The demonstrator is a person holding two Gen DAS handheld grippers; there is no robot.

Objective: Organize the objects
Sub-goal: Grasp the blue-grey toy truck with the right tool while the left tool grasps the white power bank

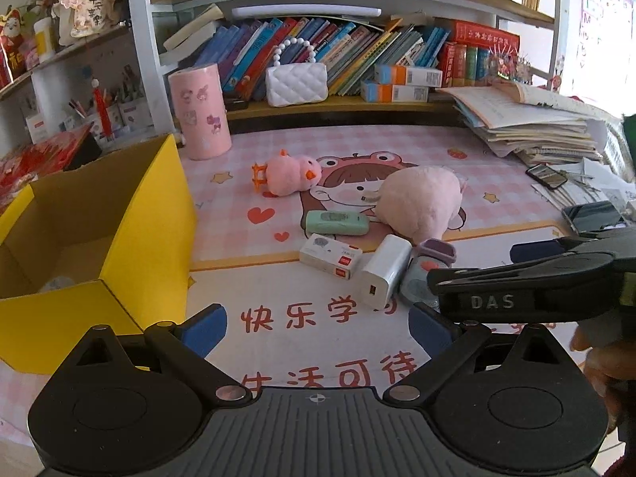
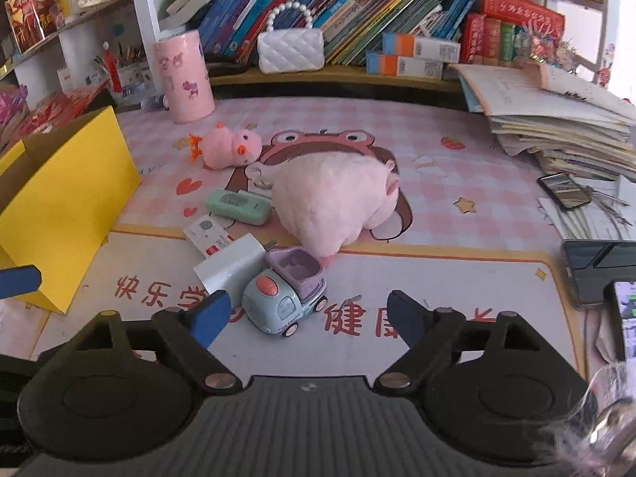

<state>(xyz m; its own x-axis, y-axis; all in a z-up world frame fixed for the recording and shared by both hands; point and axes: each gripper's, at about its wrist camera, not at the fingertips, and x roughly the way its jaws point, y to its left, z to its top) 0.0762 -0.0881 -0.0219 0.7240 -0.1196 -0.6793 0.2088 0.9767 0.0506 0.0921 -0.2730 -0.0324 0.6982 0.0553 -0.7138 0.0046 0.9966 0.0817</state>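
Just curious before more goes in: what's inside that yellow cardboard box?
The yellow box stands open. In the left wrist view only brown inner walls and something pale at the bottom show. The near wall hides the remaining floor.

Box [image 1: 119, 246] at the mat's [image 1: 397, 151] left, toy truck [image 2: 284, 294] before the plush [image 2: 338, 202], charger [image 2: 230, 268] left of it, books [image 1: 532, 127] stacked right.

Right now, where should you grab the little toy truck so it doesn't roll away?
Grip the truck across its two flat sides, around the blue cab, coming down from above. It stands upright on its wheels, slanted on the mat, and the open right gripper is closest. The white charger touches its left side, so slip one finger in there carefully.
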